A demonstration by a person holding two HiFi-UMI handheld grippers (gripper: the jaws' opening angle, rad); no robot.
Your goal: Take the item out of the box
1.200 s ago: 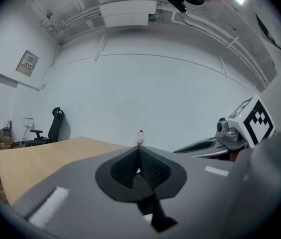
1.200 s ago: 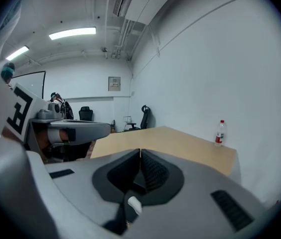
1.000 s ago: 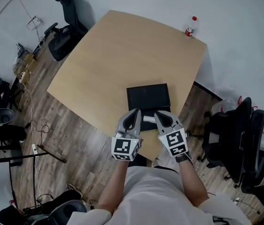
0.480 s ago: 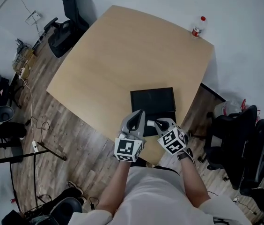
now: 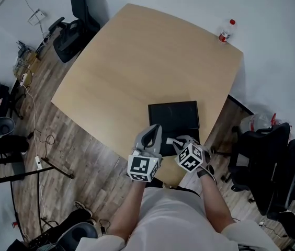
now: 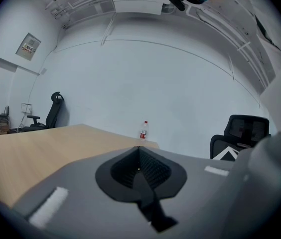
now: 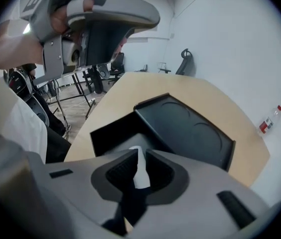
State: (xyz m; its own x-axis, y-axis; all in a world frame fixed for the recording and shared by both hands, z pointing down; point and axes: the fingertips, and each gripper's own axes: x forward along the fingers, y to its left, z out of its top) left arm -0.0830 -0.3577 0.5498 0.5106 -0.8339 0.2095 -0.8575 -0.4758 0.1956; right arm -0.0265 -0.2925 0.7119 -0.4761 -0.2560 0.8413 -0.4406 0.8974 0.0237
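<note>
The white item point(image 7: 139, 169) is pinched in the right gripper point(image 7: 140, 153) above the open black box point(image 7: 185, 128) for lifting clear; the left gripper point(image 6: 139, 156) is held closed, empty, alongside.

Counter point(image 5: 137, 61): light tan wood grain.
Box point(image 5: 173, 116): matte black.
Item point(image 7: 139, 171): white.
Left gripper point(image 6: 139, 156), right gripper point(image 7: 139, 156): grey bodies.
Fingers point(image 6: 154, 169): black, ribbed.
Marker cubes point(image 5: 143, 167): white with black square patterns.
Bottle point(image 5: 225, 31): clear, red cap, red label.
Chairs point(image 5: 73, 33): black.
Floor point(image 5: 79, 150): grey-brown wood planks.
</note>
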